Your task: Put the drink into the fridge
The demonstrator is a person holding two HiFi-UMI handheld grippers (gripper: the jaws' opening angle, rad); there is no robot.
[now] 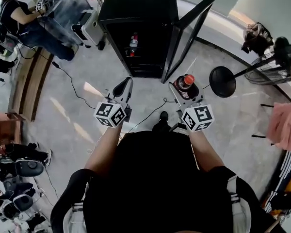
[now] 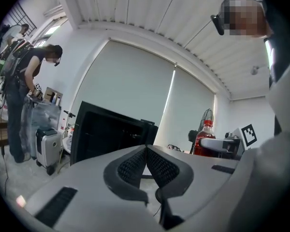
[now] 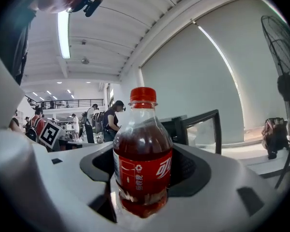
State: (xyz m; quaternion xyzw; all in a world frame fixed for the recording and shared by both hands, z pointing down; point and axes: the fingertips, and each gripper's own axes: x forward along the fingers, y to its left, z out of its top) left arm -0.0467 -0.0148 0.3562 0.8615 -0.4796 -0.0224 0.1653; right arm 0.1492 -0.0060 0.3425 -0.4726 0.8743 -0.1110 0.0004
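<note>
Biggest worry: the drink bottle (image 3: 142, 163) could be clipping the open door (image 1: 184, 30) or a shelf edge of the fridge (image 1: 136, 28) going in, and getting knocked loose. The right gripper (image 3: 145, 175) is clamping the bottle upright around its lower body, out in front of the fridge. The left gripper (image 2: 146, 166) is sitting pinched closed and empty, also facing the fridge.

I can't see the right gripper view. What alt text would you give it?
A bottle of dark drink with a red cap and label stands upright, clamped between the right tongs. Behind it is the open fridge door, with a fan at the right edge.
</note>
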